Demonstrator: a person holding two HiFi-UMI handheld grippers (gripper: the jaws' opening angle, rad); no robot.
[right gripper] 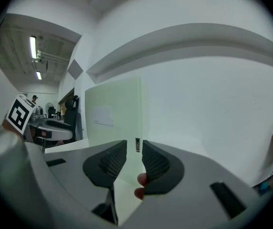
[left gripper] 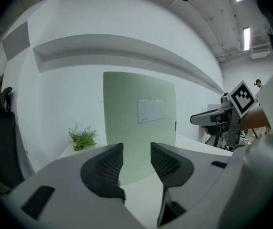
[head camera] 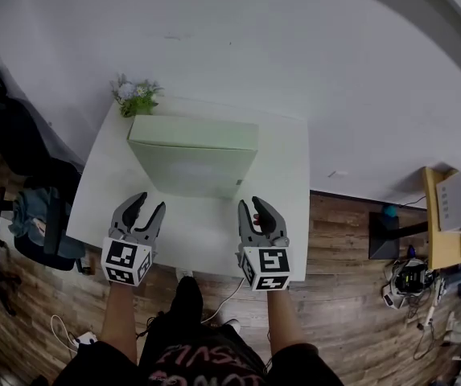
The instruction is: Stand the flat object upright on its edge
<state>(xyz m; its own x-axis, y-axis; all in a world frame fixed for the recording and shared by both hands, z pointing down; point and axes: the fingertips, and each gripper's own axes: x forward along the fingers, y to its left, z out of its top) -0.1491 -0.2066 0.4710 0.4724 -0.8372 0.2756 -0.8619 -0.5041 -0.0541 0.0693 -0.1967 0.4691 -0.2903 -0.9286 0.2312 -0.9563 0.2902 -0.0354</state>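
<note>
The flat object is a pale green box [head camera: 194, 163] with a white label; it stands upright on its long edge at the back of the white table [head camera: 286, 183]. In the left gripper view the box [left gripper: 138, 123] rises straight ahead, beyond the fingers. My left gripper [head camera: 151, 202] hovers over the table's front left, open, with nothing between its pads [left gripper: 136, 159]. My right gripper [head camera: 251, 203] is over the front right, its jaws close together with a narrow empty gap [right gripper: 134, 156]. The box's right edge [right gripper: 126, 123] lies ahead of it. Neither gripper touches the box.
A small potted plant [head camera: 136, 96] stands at the table's back left corner, close to the box. A black office chair [head camera: 21, 135] is left of the table. A wooden shelf with gear [head camera: 447, 215] stands to the right on the wood floor. A white wall is behind the table.
</note>
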